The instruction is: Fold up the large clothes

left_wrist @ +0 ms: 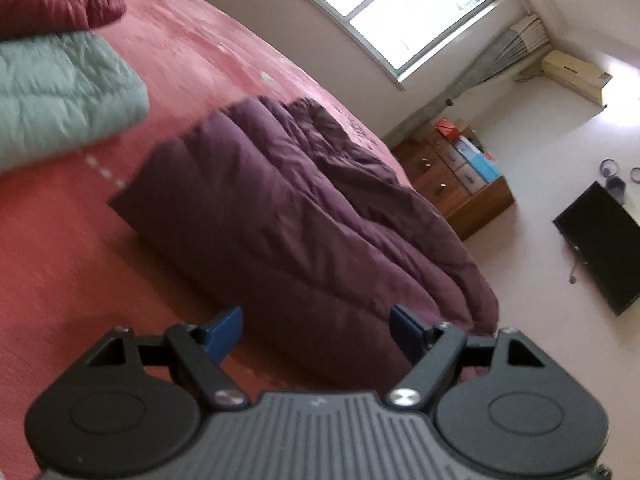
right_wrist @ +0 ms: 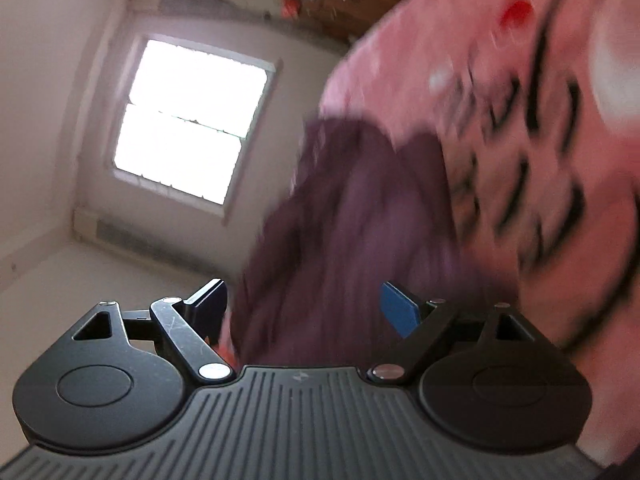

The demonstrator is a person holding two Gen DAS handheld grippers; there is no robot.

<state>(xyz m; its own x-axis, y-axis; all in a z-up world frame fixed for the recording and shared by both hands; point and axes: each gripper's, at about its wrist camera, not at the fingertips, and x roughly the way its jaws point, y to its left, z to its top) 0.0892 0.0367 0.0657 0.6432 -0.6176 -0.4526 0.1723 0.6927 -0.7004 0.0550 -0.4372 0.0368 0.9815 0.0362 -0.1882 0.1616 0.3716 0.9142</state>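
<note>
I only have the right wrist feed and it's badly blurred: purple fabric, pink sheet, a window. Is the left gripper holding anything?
Observer: No. The left gripper is open and holds nothing, with the purple down jacket lying beyond it.
Operator: Is the jacket folded?
Observer: It lies in a bunched, roughly rectangular bundle on the pink bed sheet.
Operator: Anything else on the bed?
Observer: A folded pale green quilted garment lies apart from the jacket, with a maroon puffy one behind it.
Operator: And my right gripper?
Observer: The right gripper is open, purple fabric just ahead.

Black claw (left_wrist: pixel 316 334), blue pads (left_wrist: pixel 224 334), silver screws
</note>
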